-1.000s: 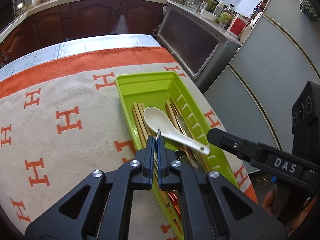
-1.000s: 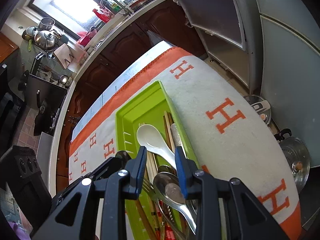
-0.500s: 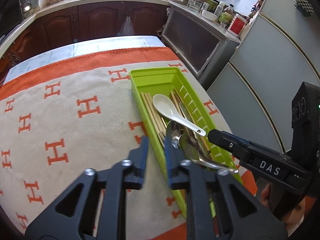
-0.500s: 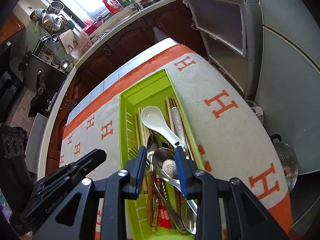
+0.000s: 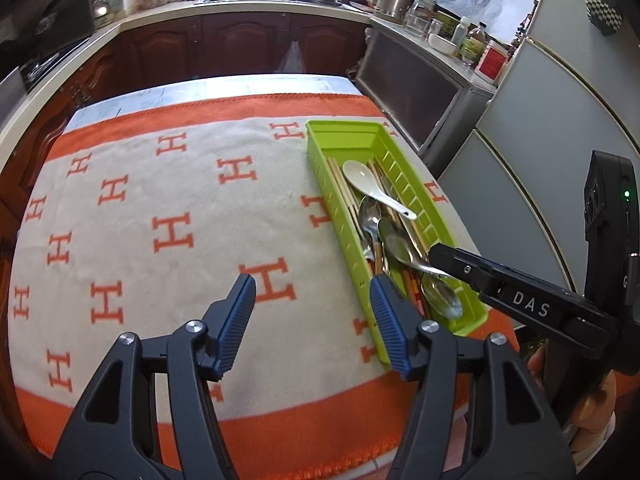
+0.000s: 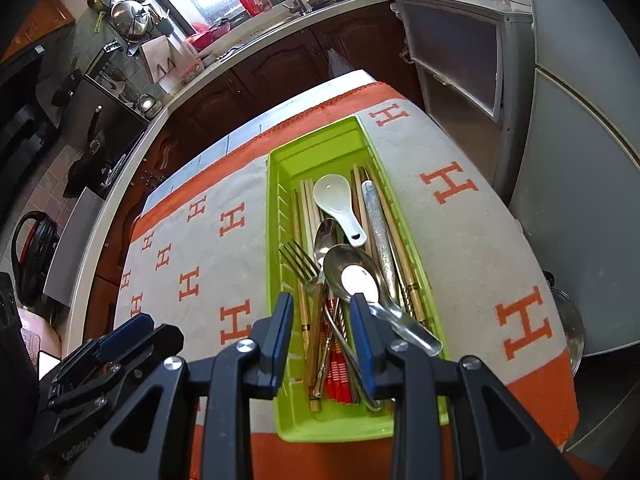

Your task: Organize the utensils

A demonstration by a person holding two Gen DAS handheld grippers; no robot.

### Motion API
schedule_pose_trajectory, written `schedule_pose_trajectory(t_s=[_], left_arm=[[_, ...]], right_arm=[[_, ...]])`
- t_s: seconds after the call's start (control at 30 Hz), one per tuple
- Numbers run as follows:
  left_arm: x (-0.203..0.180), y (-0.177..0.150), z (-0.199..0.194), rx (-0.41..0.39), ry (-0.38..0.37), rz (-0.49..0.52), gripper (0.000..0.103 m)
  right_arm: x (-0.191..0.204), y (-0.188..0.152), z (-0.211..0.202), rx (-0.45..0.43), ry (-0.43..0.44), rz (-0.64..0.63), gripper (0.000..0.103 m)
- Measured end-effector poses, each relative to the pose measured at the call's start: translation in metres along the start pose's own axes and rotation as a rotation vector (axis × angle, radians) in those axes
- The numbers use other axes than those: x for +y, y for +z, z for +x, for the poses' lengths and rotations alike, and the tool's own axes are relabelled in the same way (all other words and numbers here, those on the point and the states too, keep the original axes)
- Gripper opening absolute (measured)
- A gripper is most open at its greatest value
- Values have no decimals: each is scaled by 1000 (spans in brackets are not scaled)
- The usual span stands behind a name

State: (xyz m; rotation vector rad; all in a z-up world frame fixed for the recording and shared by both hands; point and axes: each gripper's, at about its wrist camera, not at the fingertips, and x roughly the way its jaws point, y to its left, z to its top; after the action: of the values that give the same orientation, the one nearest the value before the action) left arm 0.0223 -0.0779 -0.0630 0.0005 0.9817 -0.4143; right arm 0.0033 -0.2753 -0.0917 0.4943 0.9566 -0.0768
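The surface [image 5: 168, 216] is covered by a cream blanket with orange H marks, and along its right edge lies the green tray [image 5: 344, 132], a long narrow bin whose long axis runs away from the person. All the utensils visible are inside it, laid roughly lengthwise: wooden chopsticks [image 6: 308, 208] along the left, a glittery-handled piece [image 6: 378, 236] toward the right, a white ceramic spoon [image 6: 336, 202] resting on top near the middle, then a fork [image 6: 302, 266] and two metal spoons, the big metal spoon [image 6: 354, 276] uppermost at the near end.

The left gripper [image 5: 312, 312] is spread wide and holds nothing; it hangs over bare blanket, with the tray off to its right. The right gripper [image 6: 322, 334] is the nearer one: it sits right over the near end of the tray, fingers partly apart and empty, the handles passing between them. The big metal spoon's handle seems to run just beside the right-hand finger, though whether it touches is hard to tell.

With everything already in the tray, the task looks close to done; any further tidying falls to the right gripper, reaching along the tray's length.
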Motion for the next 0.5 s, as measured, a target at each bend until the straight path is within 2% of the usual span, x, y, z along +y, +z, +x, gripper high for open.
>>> schedule_pose_trajectory(t_s=[0.1, 0.27, 0.37, 0.5], left_arm=[[4, -14, -11, 2, 28, -12, 57], [13, -31, -31, -3, 180, -27, 57], [24, -38, -44, 19, 201, -72, 58], [38, -45, -65, 6, 241, -111, 58]], right_arm=[[5, -9, -5, 7, -6, -15, 29], [17, -26, -14, 25, 2, -50, 29], [29, -36, -26, 15, 0, -86, 29], [50, -46, -43, -3, 35, -140, 29]])
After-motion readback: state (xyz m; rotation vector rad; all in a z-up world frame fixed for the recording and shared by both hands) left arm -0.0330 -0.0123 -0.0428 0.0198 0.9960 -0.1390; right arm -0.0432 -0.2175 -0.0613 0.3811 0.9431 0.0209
